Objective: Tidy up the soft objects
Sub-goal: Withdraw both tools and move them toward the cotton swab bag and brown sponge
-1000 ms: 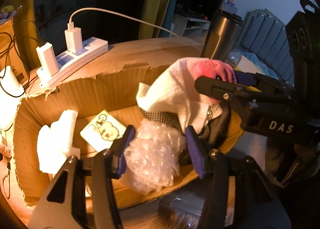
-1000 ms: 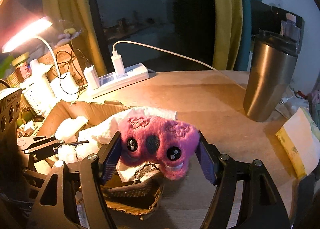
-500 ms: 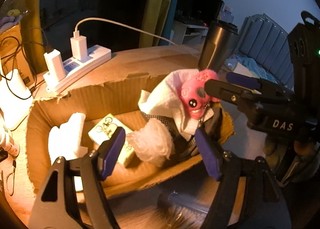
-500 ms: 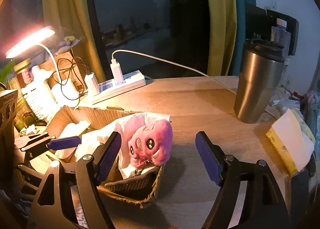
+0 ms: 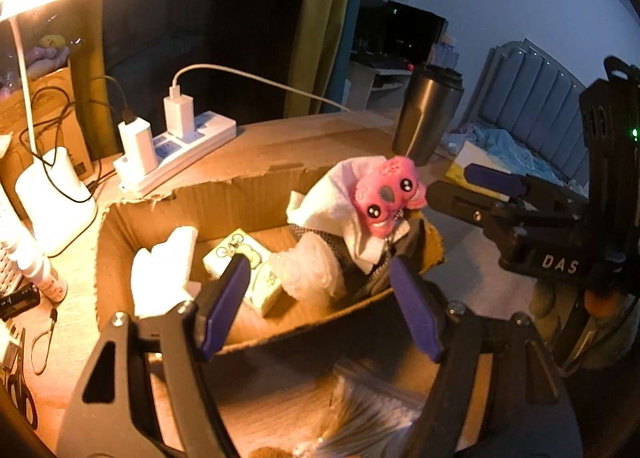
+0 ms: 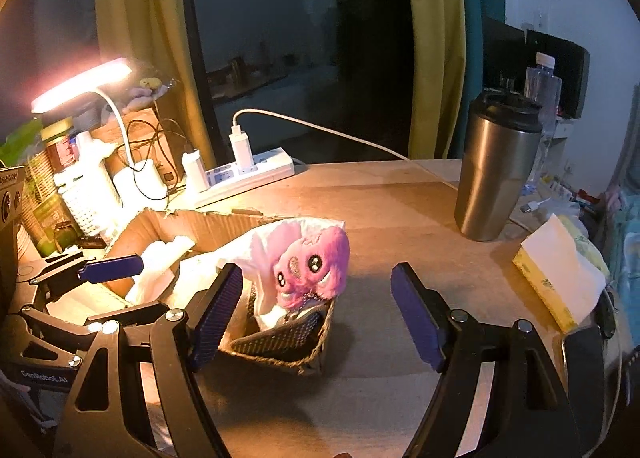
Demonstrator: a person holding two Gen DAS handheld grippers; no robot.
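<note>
A torn cardboard box (image 5: pixel 224 201) (image 6: pixel 208 221) on the table holds soft things. A pink plush toy (image 5: pixel 386 193) (image 6: pixel 312 266) rests on a white cloth (image 5: pixel 332 197) at the box's right end, over a dark mesh pouch (image 6: pixel 280 338). A wad of bubble wrap (image 5: pixel 310 270) lies in the middle, beside a yellow packet (image 5: pixel 260 286) and white foam (image 5: pixel 160 278). My left gripper (image 5: pixel 319 264) hovers open before the box's near wall, holding nothing. My right gripper (image 6: pixel 317 270) is open, short of the plush and clear of it.
A power strip (image 5: pixel 180 153) with chargers lies behind the box. A steel tumbler (image 6: pixel 496 169) stands at the back right, with a yellow tissue box (image 6: pixel 556 270) nearer. A lit desk lamp (image 6: pixel 80 83) is on the left. A clear bag (image 5: pixel 372 410) lies under the left gripper.
Both grippers opened and drew back and up from the box. The left let go of the bubble wrap, which lies in the box. The right released the pink plush onto the cloth.
</note>
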